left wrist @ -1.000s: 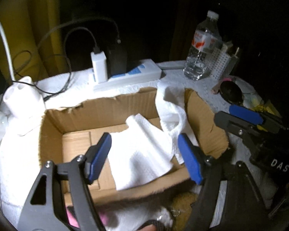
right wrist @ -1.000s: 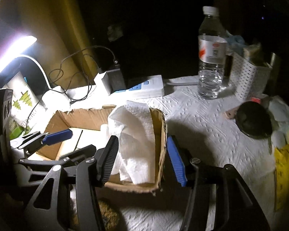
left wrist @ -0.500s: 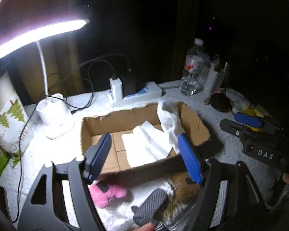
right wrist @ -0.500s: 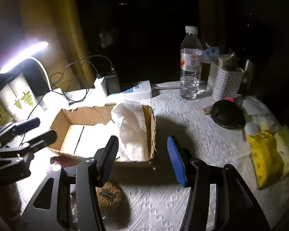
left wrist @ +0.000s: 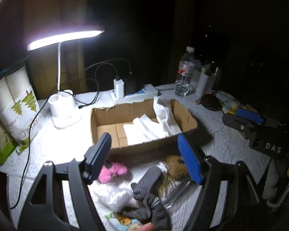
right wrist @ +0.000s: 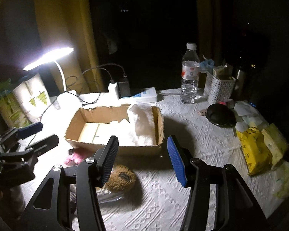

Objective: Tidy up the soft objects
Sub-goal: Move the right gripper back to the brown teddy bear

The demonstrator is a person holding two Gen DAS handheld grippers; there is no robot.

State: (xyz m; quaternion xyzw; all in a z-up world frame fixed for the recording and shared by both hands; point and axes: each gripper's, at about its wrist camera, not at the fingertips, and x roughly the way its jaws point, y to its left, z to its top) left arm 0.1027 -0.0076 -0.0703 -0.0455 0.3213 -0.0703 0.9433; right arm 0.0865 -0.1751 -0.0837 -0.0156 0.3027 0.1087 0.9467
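Both hand-held grippers are hanging above the bench on the near side of the cardboard box (left wrist: 144,146), jaws spread wide, nothing gripped; left hand-held gripper (left wrist: 144,157) is sitting over the loose pile, right hand-held gripper (right wrist: 142,159) is off toward the box's right corner w/ bare cloth under it; soft items are lying just outside the box's near wall: pink plush (left wrist: 113,172) close to the wall by the left finger (left wrist: 99,154), grey sock (left wrist: 148,179) further out from the box, its long axis running roughly away from the wall toward the camera, brown plush (right wrist: 121,179) by the box's near-right stretch; white towel (left wrist: 163,115) is already draped over the box's far-right wall w/ more white cloth inside; judging by this, left hand is nearer pink plush & sock, both lying below and btwn its fingers; right is nearer the brown one, which is lying under its left finger, so it's needing a shift leftward along the wall before closing
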